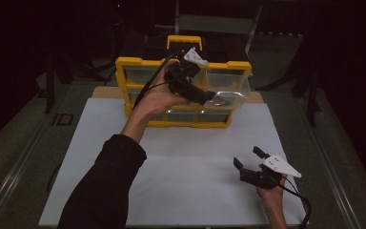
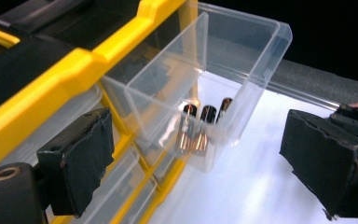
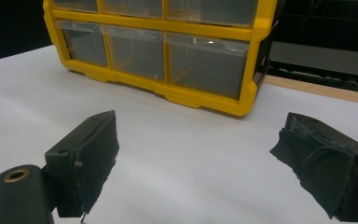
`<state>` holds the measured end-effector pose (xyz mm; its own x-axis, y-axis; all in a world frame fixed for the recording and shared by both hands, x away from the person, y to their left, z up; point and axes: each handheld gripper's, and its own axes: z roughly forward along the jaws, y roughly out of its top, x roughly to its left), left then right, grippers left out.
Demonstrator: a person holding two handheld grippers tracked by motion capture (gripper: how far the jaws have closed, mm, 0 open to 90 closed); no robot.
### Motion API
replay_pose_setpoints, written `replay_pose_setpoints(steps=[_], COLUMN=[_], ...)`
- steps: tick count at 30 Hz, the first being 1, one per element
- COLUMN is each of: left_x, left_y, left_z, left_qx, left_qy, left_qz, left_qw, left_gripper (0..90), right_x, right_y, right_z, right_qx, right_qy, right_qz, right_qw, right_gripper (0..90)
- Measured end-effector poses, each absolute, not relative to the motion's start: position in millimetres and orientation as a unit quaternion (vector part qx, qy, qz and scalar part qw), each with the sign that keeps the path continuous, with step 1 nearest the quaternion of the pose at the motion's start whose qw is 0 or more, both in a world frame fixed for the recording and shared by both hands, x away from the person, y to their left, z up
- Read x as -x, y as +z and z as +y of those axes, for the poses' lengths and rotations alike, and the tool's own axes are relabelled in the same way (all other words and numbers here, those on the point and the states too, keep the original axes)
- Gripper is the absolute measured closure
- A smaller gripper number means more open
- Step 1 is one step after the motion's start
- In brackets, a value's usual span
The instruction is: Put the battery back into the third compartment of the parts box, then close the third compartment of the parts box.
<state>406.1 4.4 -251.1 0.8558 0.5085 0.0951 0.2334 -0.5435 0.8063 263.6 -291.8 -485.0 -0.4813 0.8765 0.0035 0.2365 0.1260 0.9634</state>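
Note:
A yellow drawer cabinet (image 1: 138, 64) with clear drawers stands at the back of the white sheet. One clear drawer (image 1: 236, 88) on its right side is pulled out. In the left gripper view that drawer (image 2: 242, 56) holds three dark, copper-ended cylinders (image 2: 200, 133) standing at its front. My left gripper (image 1: 209, 98) is raised beside the drawer, and its jaws (image 2: 191, 168) stand open with nothing between the pads. My right gripper (image 1: 249, 160) rests low at the sheet's front right, open and empty (image 3: 196, 163), facing the cabinet (image 3: 205, 100).
The white sheet (image 1: 186, 162) covers a wooden board on a dark table. The cabinet's other drawers (image 3: 137, 51) are pushed in. A sleeved forearm (image 1: 109, 181) crosses the sheet's left half. Dark surroundings and metal stands lie behind the cabinet.

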Motion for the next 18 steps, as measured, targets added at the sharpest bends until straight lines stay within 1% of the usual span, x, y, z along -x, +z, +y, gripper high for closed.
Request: replay_pose_setpoints(steps=[10,18], left_x=[-404.5,-400.5], left_y=[-261.5,-269.2], left_z=[20.5,22.8], left_qx=[-0.865,-0.869], left_qy=[0.151,0.141], left_qz=[0.216,0.207], left_qw=[0.427,0.427], left_gripper=[11.1,12.6], right_x=[-263.4,-263.1], right_y=[-485.4,-485.1], right_z=[-291.8,-292.1], right_qx=[-0.407,-0.407], right_qy=[0.520,0.522], right_qz=[0.685,0.684], right_qw=[0.307,0.308], right_gripper=[11.3,11.2])
